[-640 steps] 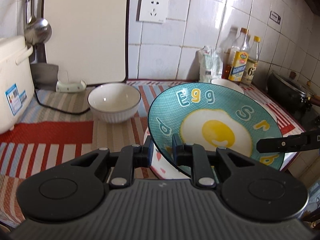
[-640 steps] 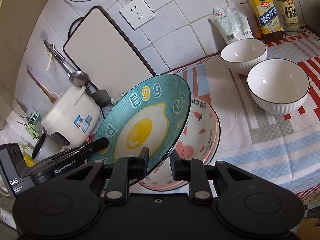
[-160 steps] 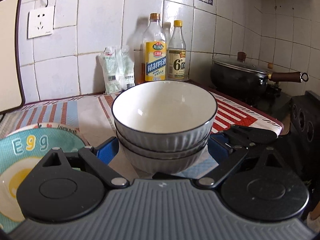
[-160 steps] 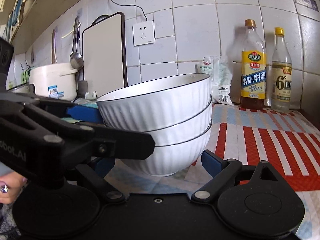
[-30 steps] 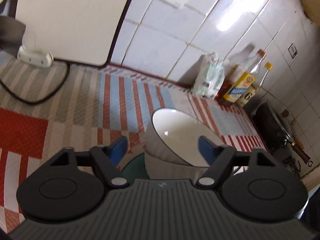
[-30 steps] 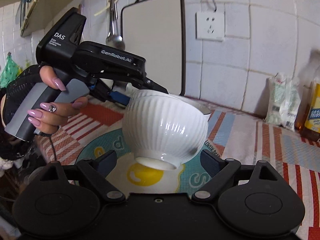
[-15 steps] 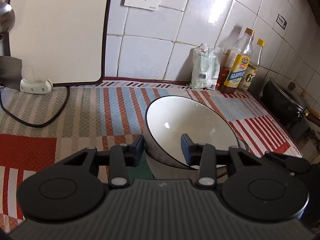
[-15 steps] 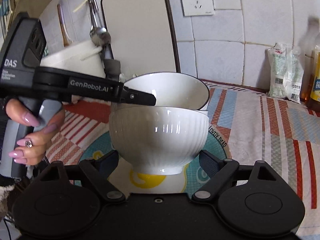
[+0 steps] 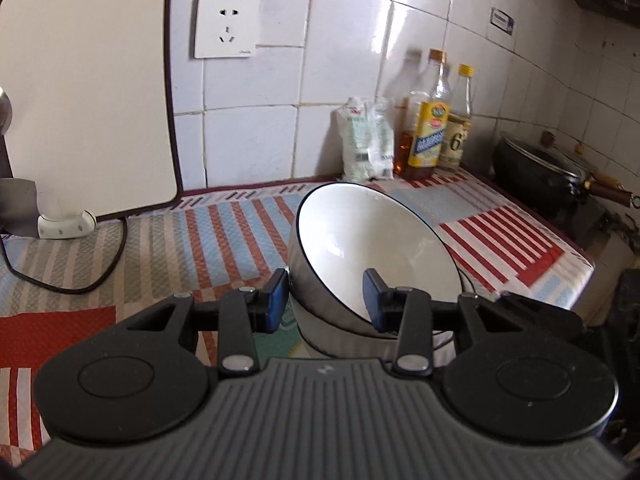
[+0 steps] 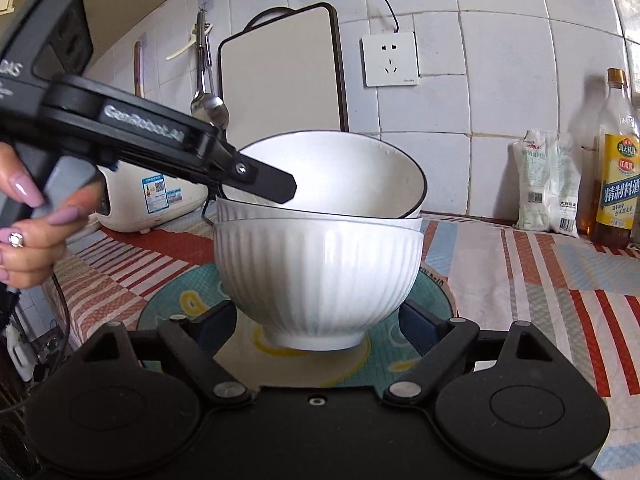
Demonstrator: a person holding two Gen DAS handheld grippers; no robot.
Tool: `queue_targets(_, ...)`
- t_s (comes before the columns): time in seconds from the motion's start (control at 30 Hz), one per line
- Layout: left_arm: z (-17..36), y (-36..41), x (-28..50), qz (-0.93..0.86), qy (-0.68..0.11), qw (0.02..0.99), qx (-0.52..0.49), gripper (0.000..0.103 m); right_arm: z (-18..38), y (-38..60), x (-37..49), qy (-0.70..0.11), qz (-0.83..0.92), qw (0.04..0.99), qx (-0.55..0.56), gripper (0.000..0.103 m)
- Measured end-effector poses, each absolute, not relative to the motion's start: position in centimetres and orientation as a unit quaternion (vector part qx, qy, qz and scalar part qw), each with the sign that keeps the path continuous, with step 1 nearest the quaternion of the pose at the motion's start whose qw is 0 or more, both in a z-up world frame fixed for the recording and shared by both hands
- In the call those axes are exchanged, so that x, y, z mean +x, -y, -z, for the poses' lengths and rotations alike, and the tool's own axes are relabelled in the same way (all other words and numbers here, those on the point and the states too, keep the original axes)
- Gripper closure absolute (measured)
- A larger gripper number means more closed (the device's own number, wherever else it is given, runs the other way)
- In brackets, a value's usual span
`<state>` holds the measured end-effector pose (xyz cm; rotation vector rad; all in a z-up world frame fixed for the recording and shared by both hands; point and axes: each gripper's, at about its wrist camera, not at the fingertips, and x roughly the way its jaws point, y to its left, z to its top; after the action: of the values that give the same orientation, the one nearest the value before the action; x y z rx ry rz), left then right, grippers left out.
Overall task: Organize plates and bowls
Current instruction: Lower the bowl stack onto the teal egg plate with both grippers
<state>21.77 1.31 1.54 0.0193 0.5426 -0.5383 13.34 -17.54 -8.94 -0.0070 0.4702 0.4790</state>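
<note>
Right wrist view: striped cloth covers counter, teal egg plate at centre as stack base. Ribbed white bowl sits on it, probably for compact storage. Top bowl nested inside but tilted, rim high at 3 o'clock, so not seated yet. Left gripper half-spread astride its near rim, released I'd guess. Right gripper wide open either side of lower bowl, likely steadying.

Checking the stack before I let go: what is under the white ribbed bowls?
The bowls sit on a teal egg plate. Its centre is covered by the bowl's foot; anything beneath the plate is hidden.
</note>
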Motion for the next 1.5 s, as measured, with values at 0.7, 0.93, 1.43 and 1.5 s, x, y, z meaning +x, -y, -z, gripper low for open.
queue_targets(0.7,0.3,-1.6,20.7,0.253,-0.273,0.928,-0.016,0.061,9.3,16.8,12.5,-0.192,-0.233,0.953,-0.011,0.0)
queue_targets(0.93,0.8,-1.9,21.0,0.24,-0.249,0.938,-0.003,0.062,10.4,15.8,13.6,-0.173,-0.237,0.956,-0.014,0.0)
queue_targets(1.43,0.9,-6.4,16.0,0.21,-0.215,0.953,-0.044,0.026,7.5,18.7,7.0,-0.214,-0.202,0.956,0.001,0.004)
queue_targets(1.5,1.3,-7.1,14.9,0.204,-0.21,0.955,-0.046,0.026,7.5,19.2,6.8,-0.234,-0.195,0.952,0.021,0.009)
